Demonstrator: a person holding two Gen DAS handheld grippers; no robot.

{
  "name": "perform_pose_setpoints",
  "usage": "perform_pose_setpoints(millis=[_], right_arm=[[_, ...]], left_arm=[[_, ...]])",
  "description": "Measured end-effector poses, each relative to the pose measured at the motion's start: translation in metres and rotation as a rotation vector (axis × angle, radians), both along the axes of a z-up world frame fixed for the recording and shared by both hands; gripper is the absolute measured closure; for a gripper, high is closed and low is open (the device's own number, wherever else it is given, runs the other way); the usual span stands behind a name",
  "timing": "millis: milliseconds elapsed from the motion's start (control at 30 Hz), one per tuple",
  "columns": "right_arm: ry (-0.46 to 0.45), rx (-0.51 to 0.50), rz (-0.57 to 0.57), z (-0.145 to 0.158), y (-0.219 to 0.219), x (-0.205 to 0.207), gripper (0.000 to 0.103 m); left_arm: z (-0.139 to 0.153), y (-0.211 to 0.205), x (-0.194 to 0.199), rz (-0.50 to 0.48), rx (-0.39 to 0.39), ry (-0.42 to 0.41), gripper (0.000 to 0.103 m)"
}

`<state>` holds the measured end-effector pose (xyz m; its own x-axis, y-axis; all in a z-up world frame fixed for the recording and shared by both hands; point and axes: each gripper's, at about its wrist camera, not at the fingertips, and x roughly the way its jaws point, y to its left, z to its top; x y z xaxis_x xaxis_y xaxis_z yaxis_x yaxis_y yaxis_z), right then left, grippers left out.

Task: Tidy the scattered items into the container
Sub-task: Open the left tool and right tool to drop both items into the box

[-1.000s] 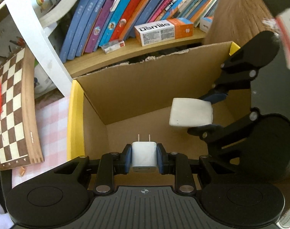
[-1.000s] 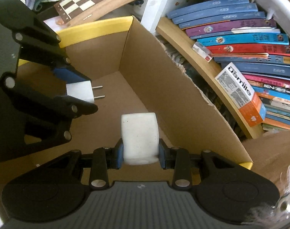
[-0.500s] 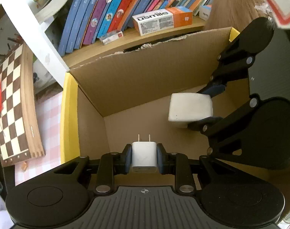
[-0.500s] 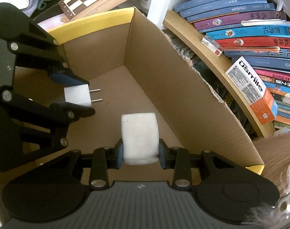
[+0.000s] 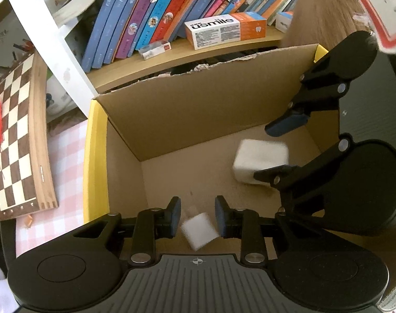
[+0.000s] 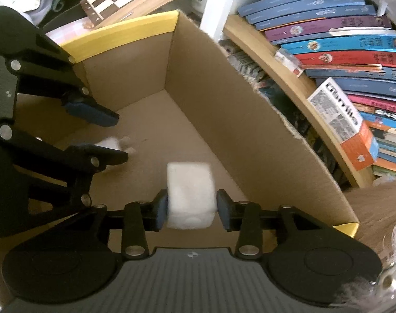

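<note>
Far left in the left wrist view: a wooden chessboard (image 5: 14, 130) with dark and pale squares and a finger-jointed frame, lying on pink-and-white checked cloth (image 5: 65, 161). Beside it, the open cardboard box (image 5: 172, 114), plain brown corrugated walls, yellow tape along the left rim, a ragged torn edge on the far wall. Behind the box, a curved pale-wood shelf (image 5: 177, 52) packed with glossy book spines (image 5: 151, 18) in blue, purple and red, plus a white-and-orange toothpaste carton (image 5: 225, 30) lying flat.

Low in the middle, the left gripper (image 5: 196, 215), matte black linkages with blue pads, jaws spread apart and gripping nothing. Between and below the pads, a small white charger plug (image 5: 199, 230), boxy, tilted on a corner and motion-blurred, touching neither pad, over the box floor. Further right, a white rounded block (image 5: 260, 160) of soft, foam-like look, also blurred, inside the box toward its right side, just by the right gripper (image 5: 278, 148), jaws parted around it.

In the right wrist view, from left: the left gripper (image 6: 119, 135) over the box floor, a blurred white scrap of charger plug (image 6: 109, 142) beneath it; then the white block (image 6: 190, 195) between the right gripper's (image 6: 191, 211) blue pads, jaws slackened, a sliver of gap at the right pad, contact at the left pad not possible to tell
</note>
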<state>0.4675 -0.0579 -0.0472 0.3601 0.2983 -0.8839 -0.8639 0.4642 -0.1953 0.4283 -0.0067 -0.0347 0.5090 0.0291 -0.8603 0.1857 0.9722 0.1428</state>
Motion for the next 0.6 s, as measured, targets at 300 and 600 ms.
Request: perform_pose_setpoints(millis=[300,600], right_arm=[[-0.049,0.09,-0.064,0.021,-0.026,-0.004,0.046],[-0.074,0.259,-0.159,0.06,-0.075,-0.031,0.039]], left_arm=[[0.023,0.0,-0.02,-0.001,-0.032,-0.102,0.048],[0.063,-0.008,-0.062,-0.028,-0.042,-0.232,0.028]])
